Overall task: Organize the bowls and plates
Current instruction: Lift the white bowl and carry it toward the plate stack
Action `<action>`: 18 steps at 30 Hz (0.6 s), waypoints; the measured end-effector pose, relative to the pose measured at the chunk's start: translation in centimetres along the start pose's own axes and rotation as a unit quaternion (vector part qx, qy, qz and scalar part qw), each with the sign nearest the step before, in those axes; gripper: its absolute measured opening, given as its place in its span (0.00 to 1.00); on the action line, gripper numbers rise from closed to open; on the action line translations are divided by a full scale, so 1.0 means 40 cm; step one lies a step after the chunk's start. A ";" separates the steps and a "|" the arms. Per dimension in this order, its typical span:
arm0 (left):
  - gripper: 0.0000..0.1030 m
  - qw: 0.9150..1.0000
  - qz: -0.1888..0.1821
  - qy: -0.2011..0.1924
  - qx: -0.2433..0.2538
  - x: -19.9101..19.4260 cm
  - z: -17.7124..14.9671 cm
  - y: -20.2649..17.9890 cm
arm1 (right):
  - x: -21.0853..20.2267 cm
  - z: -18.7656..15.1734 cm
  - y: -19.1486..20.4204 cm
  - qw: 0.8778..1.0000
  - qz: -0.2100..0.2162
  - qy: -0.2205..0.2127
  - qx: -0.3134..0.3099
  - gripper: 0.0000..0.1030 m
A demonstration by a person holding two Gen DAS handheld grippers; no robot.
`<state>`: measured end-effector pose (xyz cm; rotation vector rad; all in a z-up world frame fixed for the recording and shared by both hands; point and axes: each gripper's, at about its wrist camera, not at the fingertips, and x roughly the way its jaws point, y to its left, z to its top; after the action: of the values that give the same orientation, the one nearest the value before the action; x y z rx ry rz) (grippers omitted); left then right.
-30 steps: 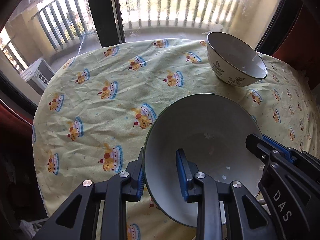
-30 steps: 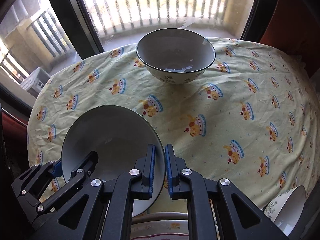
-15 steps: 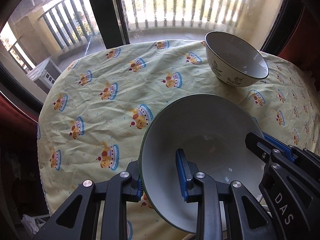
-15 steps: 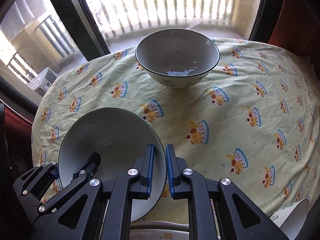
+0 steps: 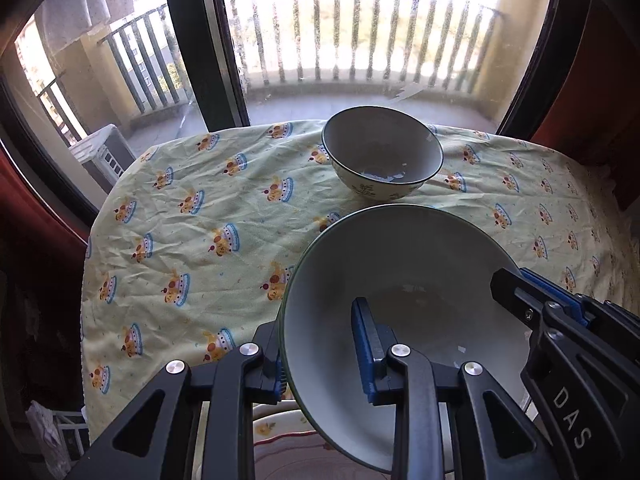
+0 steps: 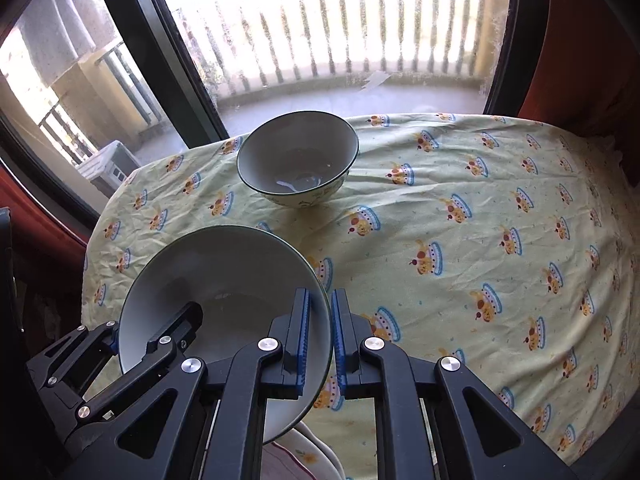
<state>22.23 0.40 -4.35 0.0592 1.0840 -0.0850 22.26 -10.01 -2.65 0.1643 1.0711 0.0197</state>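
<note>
Two hand-held grippers carry one large bowl (image 5: 400,280) above a table draped in a yellow patterned cloth (image 5: 192,248). The left gripper (image 5: 320,356) clamps the bowl's left rim, one finger outside and one inside; the right gripper (image 6: 320,332) pinches the opposite rim between nearly closed fingers. A second, smaller bowl (image 6: 298,158) stands upright on the cloth beyond, near the window (image 5: 360,32)

Held bowl (image 5: 404,264): glazed ceramic, smooth, glossy grey inside. Far bowl (image 5: 382,152) ahead of left claw (image 5: 320,348): same glaze, wet-looking sheen. Claws: matt black plastic w/ ribbed blue pads (image 6: 301,328), shiny metal screws. Counter cloth (image 6: 460,240): matt, wrinkled.
</note>
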 end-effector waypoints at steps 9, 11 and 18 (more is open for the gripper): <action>0.26 1.000 -0.005 -0.023 -0.004 -0.081 -0.033 -0.144 | -0.112 -0.025 -0.144 1.000 0.002 -0.021 -0.004 0.14; 0.26 1.000 -0.007 -0.026 -0.004 -0.094 -0.045 -0.173 | -0.131 -0.034 -0.175 1.000 0.002 -0.025 -0.005 0.14; 0.26 0.999 -0.015 -0.030 -0.003 -0.126 -0.089 -0.258 | -0.186 -0.075 -0.270 1.000 0.002 -0.031 -0.002 0.14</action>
<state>15.73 -9.37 -1.62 0.0359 1.0260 -0.1094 15.38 -20.99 0.87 0.1617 1.0093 0.0206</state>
